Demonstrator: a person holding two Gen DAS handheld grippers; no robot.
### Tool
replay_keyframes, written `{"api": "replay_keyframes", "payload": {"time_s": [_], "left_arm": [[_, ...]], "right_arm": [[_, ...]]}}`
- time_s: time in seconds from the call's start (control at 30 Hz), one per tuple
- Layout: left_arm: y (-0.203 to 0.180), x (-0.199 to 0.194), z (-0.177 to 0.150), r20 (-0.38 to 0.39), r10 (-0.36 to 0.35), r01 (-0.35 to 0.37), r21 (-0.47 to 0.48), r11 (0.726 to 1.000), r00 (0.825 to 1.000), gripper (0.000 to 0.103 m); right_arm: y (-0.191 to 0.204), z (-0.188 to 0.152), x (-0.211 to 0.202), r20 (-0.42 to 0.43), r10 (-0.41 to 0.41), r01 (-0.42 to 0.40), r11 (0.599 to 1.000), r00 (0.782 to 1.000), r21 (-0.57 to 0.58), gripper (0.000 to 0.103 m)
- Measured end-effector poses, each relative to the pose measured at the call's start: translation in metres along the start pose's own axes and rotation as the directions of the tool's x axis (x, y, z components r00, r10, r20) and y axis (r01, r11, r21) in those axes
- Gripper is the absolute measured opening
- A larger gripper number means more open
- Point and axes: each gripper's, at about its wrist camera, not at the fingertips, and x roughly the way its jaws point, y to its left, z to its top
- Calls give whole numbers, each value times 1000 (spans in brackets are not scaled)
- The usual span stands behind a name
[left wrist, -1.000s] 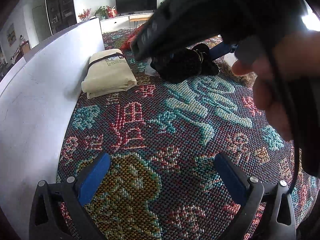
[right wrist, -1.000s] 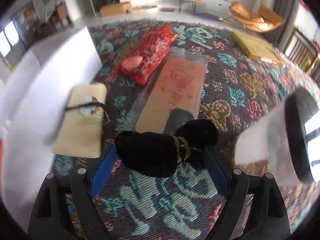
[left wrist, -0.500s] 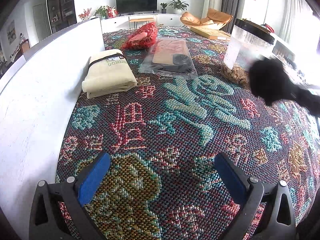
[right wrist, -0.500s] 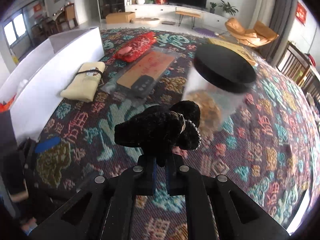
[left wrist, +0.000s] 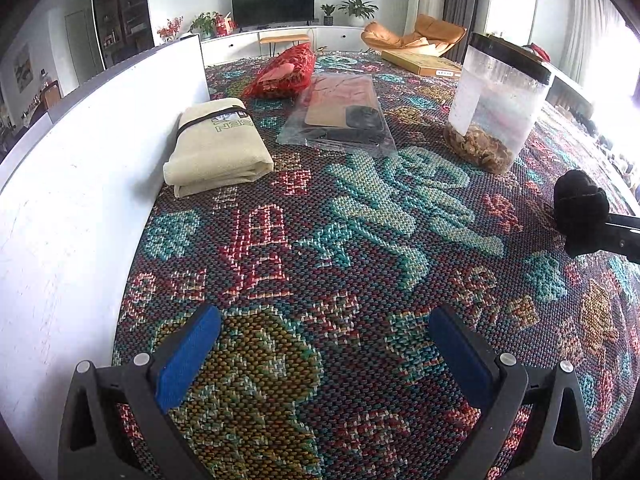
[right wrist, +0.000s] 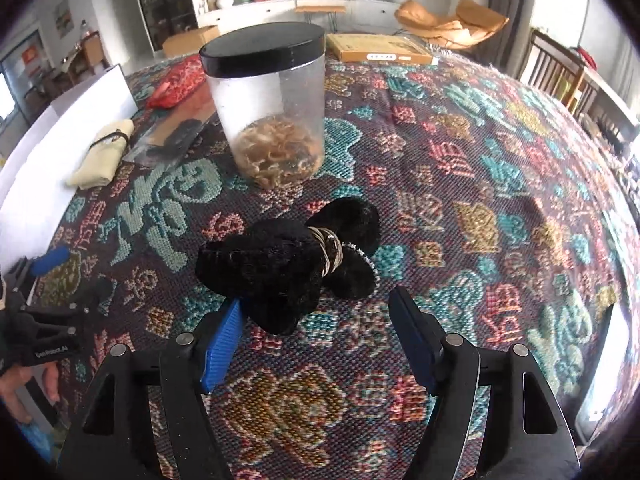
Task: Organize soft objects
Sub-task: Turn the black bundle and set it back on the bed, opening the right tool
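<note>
Two blue-padded fingers of the left gripper point(left wrist: 324, 356) stand wide apart with nothing between them, hovering low over the woven patterned cloth point(left wrist: 360, 240). Ahead and to its left a folded cream towel point(left wrist: 218, 146) bound by a dark strap lies against the white divider board point(left wrist: 80, 168), apparently already tidied to the edge. Farther ahead sit a clear plastic sleeve point(left wrist: 340, 116) holding a tan sheet and a dark item, and behind it a red mesh bag point(left wrist: 286, 72). Ahead to the right stands a clear jar with a black lid point(left wrist: 498, 108), pale curled material at its bottom. At the far right edge the black plush toy point(left wrist: 580, 210) shows beside the tip of the other tool.

From the right wrist camera, the right gripper point(right wrist: 316, 340) is also spread wide. The black plush toy point(right wrist: 288, 264), cinched by a pale band, lies on the cloth just in front of the fingertips, its near end brushing the left pad; nothing clamps it, so it looks set down here rather than carried. The jar point(right wrist: 272, 108) stands directly beyond it, lid on. Far left, the left gripper and the hand point(right wrist: 24, 392) holding it wait low.
</note>
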Motion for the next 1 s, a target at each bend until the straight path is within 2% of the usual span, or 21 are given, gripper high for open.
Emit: {"api": "replay_keyframes", "payload": {"time_s": [0.07,0.17,0.3,0.37,0.43,0.5,0.6,0.63,0.67,0.7,0.9,1.0], "left_arm": [[0,0,0,0,-1,1,0,1000,1000,103],[0,0,0,0,-1,1,0,1000,1000,103],[0,0,0,1,-1,1,-1,1000,1000,103],[1,0,0,1,-2,2,-1,1000,1000,103],[1,0,0,1,-3,3,-2,1000,1000,103],[0,0,0,1,-2,2,-1,1000,1000,103],[1,0,0,1,-3,3,-2,1000,1000,103],[1,0,0,2,-3,3,-2,1000,1000,103],[0,0,0,2,-3,3,-2,1000,1000,103],[0,0,0,2,-3,3,-2,1000,1000,103],[0,0,0,1,-3,3,-2,1000,1000,103],[0,0,0,1,-1,1,-1,1000,1000,103]], "right_arm": [[-1,1,2,-8,79,-78,995,997,59,75],[-10,-5,3,-20,130,-124,975,991,186,75],[-25,-13,4,29,249,-242,901,968,360,75],[-28,-8,6,73,272,-276,857,960,435,77],[-20,4,11,108,268,-287,838,957,463,77],[-6,18,23,103,228,-250,848,968,468,77],[19,32,44,67,165,-178,883,984,435,76],[25,33,48,72,154,-170,893,985,417,70],[29,31,49,83,148,-169,899,986,404,60],[30,29,49,94,133,-160,904,987,396,26],[16,7,19,141,56,-96,952,988,291,23],[0,7,2,126,-9,-17,979,992,203,23]]}}
